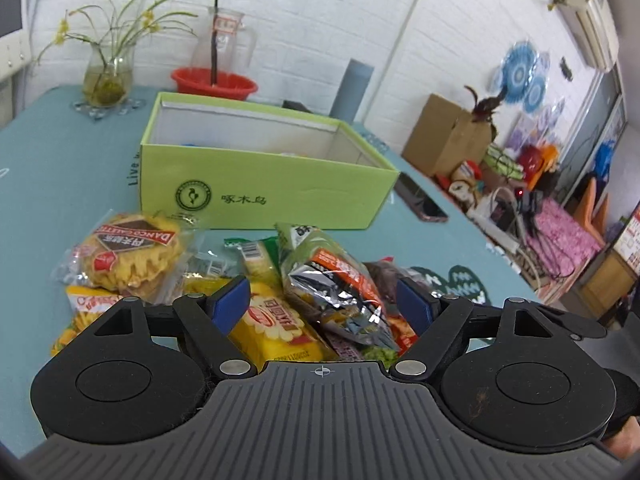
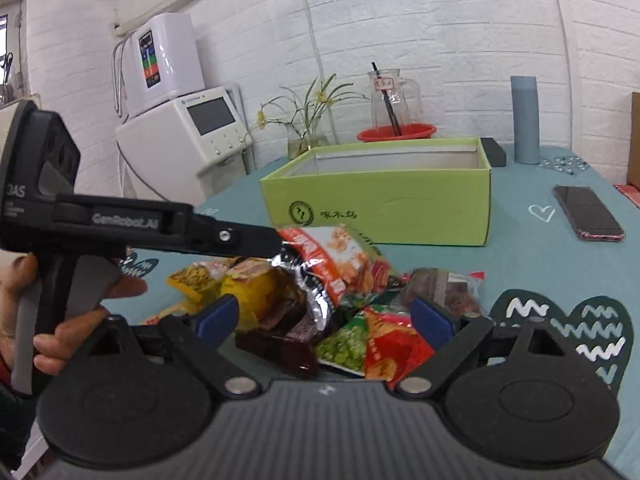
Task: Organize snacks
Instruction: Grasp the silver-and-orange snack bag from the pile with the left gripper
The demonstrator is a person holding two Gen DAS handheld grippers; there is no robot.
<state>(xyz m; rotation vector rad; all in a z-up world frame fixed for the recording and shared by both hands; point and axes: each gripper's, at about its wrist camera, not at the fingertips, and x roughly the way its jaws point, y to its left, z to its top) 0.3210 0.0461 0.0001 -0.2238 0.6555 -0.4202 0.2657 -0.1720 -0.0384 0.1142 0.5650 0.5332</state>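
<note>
1. Plainly, "DANCO CAKE" reads upside down on the cake packet (image 1: 132, 256), part of the snack pile (image 2: 340, 304) on the teal worktop (image 1: 60, 168).
2. Just behind stands the open green box (image 1: 264, 184), a phone (image 2: 588, 212) beside it.
3. Left gripper (image 1: 324, 306), marked "GenRobot.AI", and right gripper (image 2: 326, 320) are both spread, empty, over the pile.

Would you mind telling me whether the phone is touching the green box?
Apart. The right wrist view shows bare tablecloth between the phone and the green box.
</note>
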